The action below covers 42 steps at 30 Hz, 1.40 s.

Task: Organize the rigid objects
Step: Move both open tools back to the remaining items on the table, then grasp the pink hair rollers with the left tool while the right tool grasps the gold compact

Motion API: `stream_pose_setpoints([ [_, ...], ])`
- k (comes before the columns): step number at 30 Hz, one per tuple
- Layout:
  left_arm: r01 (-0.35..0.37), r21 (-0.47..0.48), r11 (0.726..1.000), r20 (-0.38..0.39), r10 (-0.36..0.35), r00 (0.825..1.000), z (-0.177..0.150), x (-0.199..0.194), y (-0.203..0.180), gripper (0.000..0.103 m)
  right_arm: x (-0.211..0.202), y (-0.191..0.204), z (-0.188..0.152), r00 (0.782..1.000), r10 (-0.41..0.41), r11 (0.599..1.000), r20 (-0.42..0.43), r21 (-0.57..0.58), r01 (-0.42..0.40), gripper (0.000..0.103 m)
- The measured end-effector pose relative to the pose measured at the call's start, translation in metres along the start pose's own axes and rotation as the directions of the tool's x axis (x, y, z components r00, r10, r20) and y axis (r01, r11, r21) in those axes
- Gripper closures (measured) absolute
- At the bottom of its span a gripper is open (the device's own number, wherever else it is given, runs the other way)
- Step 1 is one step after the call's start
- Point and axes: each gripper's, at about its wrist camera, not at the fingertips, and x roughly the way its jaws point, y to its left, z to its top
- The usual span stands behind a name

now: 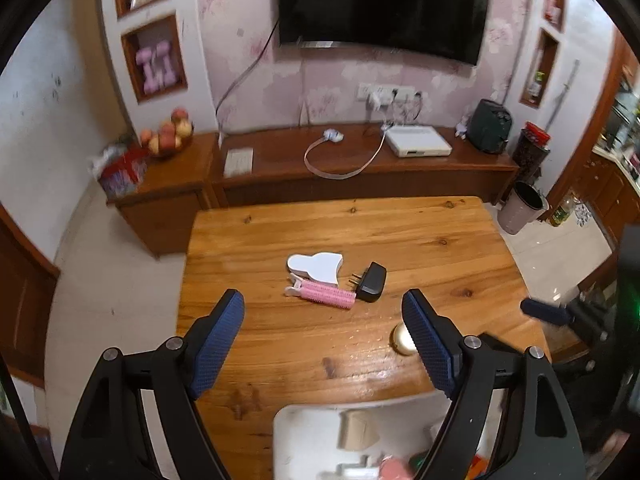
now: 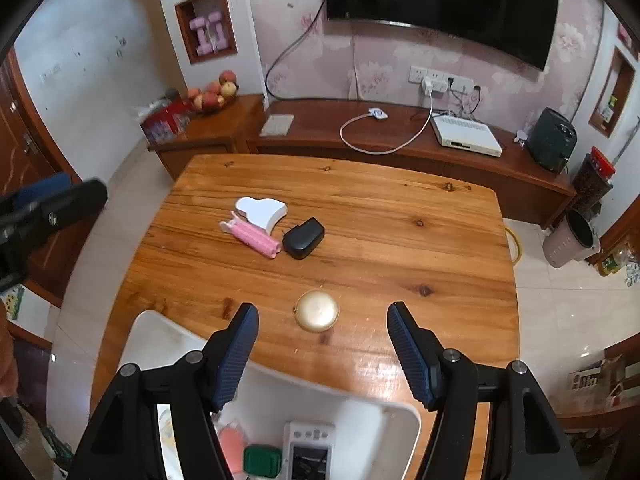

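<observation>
Right gripper [image 2: 322, 344]: jaws spread wide, gripping nothing, touching nothing; it hangs above the near end of the wooden table [image 2: 400, 216], and the round gold case [image 2: 317, 311] lies between and just ahead of its fingertips, at 12 o'clock, apart from both pads. Left gripper [image 1: 322, 320]: jaws likewise spread wide and empty; it hovers clear of the table, with the pink hair roller [image 1: 320, 293] at its 12 o'clock. That roller lies touching the white flat case [image 1: 315, 267] behind it and appears to touch the black plug adapter [image 1: 371, 282] at its right end; the three form one tight cluster at the table's centre, well apart from the gold case. At 6 o'clock in both views, under the grippers, sits a white bin [image 2: 360, 404] on the near edge, already holding a pink item, a green box and a white device; in my judgement this is the collection point, with four items not yet in it. Risks, as judged: the gold case is low, domed and glossy, so a grip set too high could squeeze it out and send it skidding on the shiny tabletop, towards the bin wall or the near edge; a descent on the roller is likely to nudge the white case or the adapter because of the contact, and the roller may roll; both grippers work over the same near zone, so a crossing reach to the bin could bring them into collision.
</observation>
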Motion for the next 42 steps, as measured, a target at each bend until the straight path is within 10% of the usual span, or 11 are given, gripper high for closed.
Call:
stream_pose_setpoints([
  [6,-0.007,-0.161,0.987,-0.164,-0.02,0.986,0.018,0.082,0.016,0.02,0.062,-0.001,0.02,0.994,0.003,1.0,-0.11,0.007,-0.002,0.035],
  [14,-0.124,-0.318,0.94,-0.385,-0.008,0.923,-0.001,0.191,0.036,0.02,0.151,0.001,0.014,0.954,0.042,0.999,-0.297,-0.001,-0.044,0.035],
  [26,-0.127,-0.392,0.911,-0.453,-0.071,0.888,-0.01,0.232,0.018,0.02,0.198,0.011,-0.003,0.896,0.038,0.998,-0.442,-0.03,-0.057,0.035],
  [42,-0.231,-0.403,0.886,-0.475,0.014,0.88,-0.021,0.245,0.019,0.029,0.199,0.011,0.0,0.897,0.036,0.997,-0.441,-0.046,-0.063,0.045],
])
